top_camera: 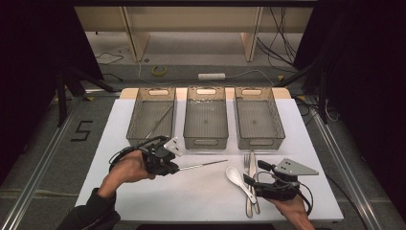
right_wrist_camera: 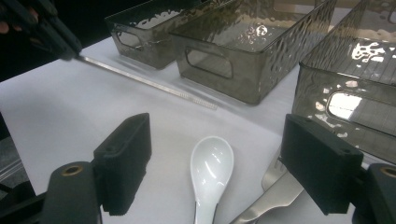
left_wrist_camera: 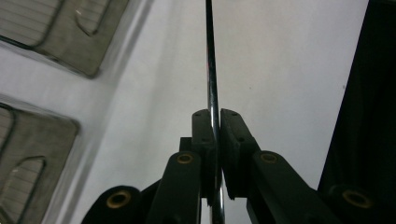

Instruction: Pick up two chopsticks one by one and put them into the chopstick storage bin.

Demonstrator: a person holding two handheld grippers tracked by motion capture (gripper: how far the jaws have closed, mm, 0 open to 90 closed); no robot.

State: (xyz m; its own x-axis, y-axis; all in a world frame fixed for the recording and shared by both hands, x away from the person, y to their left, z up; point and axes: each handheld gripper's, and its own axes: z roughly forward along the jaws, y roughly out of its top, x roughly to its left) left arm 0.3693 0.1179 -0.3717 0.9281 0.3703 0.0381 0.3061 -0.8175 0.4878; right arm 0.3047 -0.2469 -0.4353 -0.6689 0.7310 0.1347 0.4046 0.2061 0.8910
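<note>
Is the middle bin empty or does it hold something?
Empty: the middle bin shows bare floor in the high view, while the left bin holds a thin metal rod.

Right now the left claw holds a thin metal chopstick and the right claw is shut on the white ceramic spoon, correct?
Not quite. The right claw is open; the white ceramic spoon lies on the table between its jaws, ungripped, as the right gripper view shows. The left claw does hold the thin metal chopstick.
</note>
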